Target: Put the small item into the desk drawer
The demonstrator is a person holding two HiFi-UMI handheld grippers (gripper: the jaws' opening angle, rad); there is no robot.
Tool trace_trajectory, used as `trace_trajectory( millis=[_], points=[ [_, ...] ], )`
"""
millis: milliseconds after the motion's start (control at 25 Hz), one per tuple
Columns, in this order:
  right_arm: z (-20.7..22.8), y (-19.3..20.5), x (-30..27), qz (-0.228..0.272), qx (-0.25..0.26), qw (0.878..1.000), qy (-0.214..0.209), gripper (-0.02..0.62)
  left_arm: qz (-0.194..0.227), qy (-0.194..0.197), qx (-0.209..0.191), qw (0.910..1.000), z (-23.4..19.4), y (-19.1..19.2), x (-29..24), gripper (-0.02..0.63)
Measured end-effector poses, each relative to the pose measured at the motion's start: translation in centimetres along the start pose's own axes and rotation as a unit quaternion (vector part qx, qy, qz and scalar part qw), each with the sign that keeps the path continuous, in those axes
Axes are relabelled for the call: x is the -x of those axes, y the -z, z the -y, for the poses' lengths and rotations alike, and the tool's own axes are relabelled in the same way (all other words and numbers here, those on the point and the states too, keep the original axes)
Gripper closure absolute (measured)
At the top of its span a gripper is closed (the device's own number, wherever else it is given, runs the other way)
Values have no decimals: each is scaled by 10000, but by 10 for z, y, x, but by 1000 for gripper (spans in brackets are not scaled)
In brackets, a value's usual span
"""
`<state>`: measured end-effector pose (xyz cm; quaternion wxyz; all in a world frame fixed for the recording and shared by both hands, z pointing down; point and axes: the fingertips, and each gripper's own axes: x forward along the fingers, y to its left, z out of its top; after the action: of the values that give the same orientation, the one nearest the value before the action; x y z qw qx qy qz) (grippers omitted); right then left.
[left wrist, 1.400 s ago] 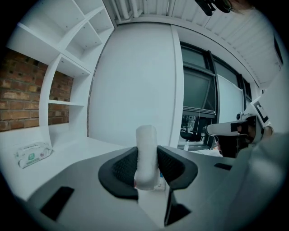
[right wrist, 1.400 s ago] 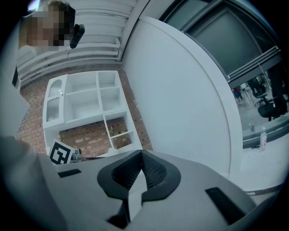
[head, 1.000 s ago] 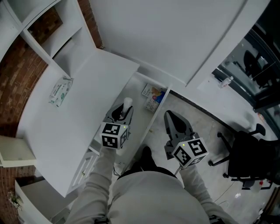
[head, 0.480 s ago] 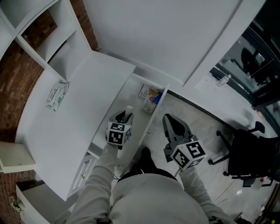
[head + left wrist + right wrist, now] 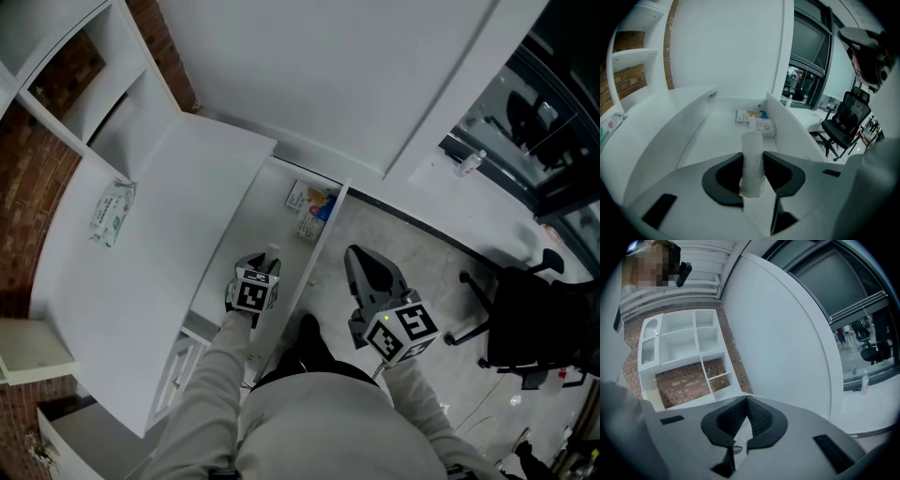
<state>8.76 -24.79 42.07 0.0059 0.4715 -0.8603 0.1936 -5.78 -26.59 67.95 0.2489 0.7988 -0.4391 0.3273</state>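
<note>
The small item is a white cylinder, upright between the pads of my left gripper, which is shut on it. In the head view the left gripper hangs low over the near half of the open white desk drawer, and the item's top pokes out past the jaws. The drawer floor stretches ahead of the item. My right gripper hangs to the right of the drawer over the floor. Its jaws meet at the tips with nothing between them.
Two small printed packets lie at the drawer's far end. A tissue pack rests on the white desk top. White shelves stand at the back left. A black office chair is to the right.
My left gripper has come down and nearer along the drawer with the white item still in it. The right gripper has hardly moved.
</note>
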Motion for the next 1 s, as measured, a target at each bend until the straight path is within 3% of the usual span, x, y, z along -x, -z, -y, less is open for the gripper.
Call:
trace_trajectory(
  millis=[560,1000],
  points=[
    [3,2,0,-40,-5,10000,29,568,-664,151,-11,9977,2,39,-27,466],
    [4,7,0,-106,-27,9999,64,568,-1338,323,17,9905,13,76,-35,466]
  ],
)
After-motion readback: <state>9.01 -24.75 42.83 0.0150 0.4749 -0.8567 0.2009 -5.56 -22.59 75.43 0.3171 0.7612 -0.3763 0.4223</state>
